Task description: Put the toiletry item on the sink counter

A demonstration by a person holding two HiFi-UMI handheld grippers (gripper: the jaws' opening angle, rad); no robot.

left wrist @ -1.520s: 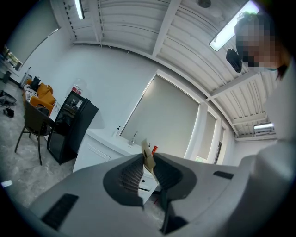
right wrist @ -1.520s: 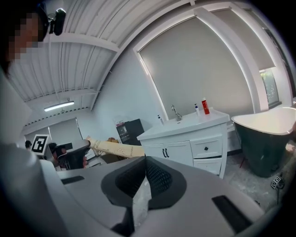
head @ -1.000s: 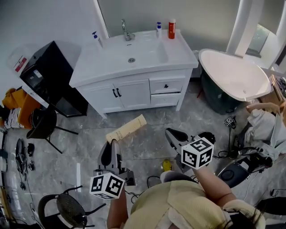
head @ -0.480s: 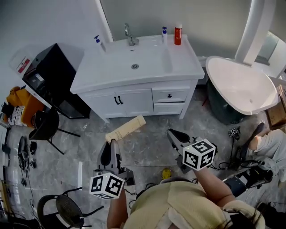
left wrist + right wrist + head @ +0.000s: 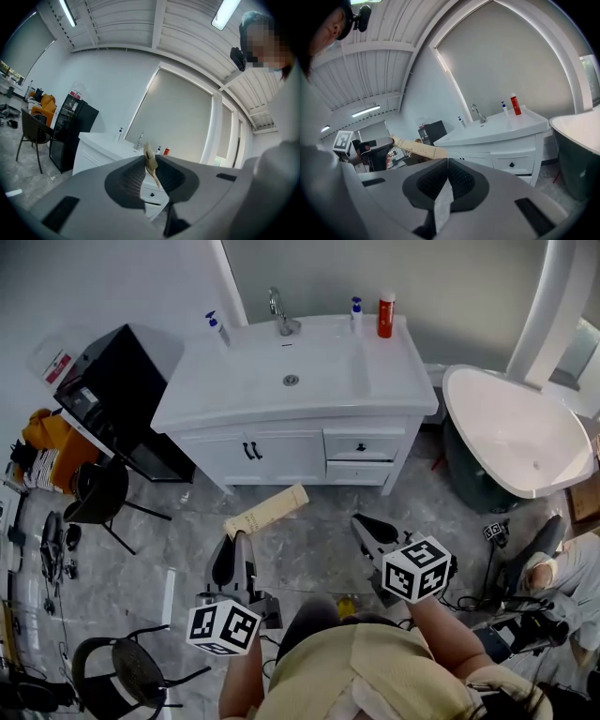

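Note:
A long tan toiletry box (image 5: 265, 510) sticks out forward from my left gripper (image 5: 236, 538), which is shut on its near end above the grey floor. In the left gripper view the box (image 5: 150, 159) shows edge-on, pinched between the jaws. My right gripper (image 5: 366, 525) hangs beside it to the right, shut with nothing in it (image 5: 447, 161). From the right gripper view the box (image 5: 417, 149) points toward the vanity. The white sink counter (image 5: 323, 381) stands ahead, beyond both grippers, with a faucet (image 5: 281, 315) at its back.
On the counter's back edge stand a red bottle (image 5: 385, 315) and two pump bottles (image 5: 356, 313) (image 5: 217, 328). A white bathtub (image 5: 516, 427) is at the right. A black cabinet (image 5: 112, 395) and black chairs (image 5: 98, 498) stand left. Cables lie on the floor at the right.
The vanity and bathtub have slid lower and to the right in the head view. Both grippers and the box keep nearly the same places.

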